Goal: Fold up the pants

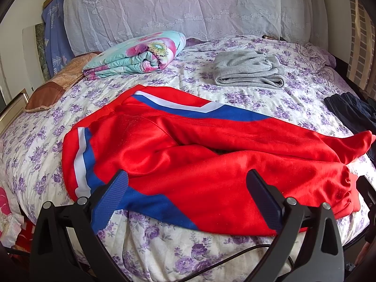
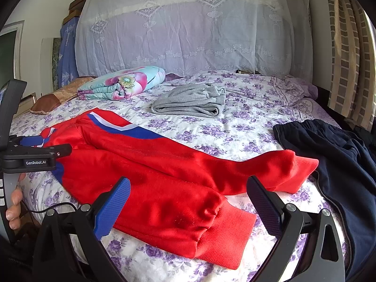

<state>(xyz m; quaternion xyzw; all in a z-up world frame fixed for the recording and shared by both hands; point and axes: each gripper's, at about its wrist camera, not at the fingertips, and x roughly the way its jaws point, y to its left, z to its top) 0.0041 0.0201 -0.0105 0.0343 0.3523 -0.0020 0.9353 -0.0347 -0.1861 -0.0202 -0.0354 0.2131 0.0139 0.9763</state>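
Red pants (image 1: 211,155) with blue and white side stripes lie spread across the near part of the bed, waist to the left, legs to the right. My left gripper (image 1: 188,192) is open, just above the near leg by the waist end. In the right wrist view the pants (image 2: 164,178) end in ribbed red cuffs (image 2: 230,235). My right gripper (image 2: 188,202) is open over the near cuff, holding nothing. The left gripper's body (image 2: 30,157) shows at the left edge there.
Folded grey pants (image 1: 249,70) lie further back on the floral bedsheet (image 1: 270,98). A folded floral quilt (image 1: 136,54) and a brown pillow (image 1: 54,87) sit at back left. Dark navy clothing (image 2: 333,155) lies at the right. A lace-covered headboard (image 1: 176,4) stands behind.
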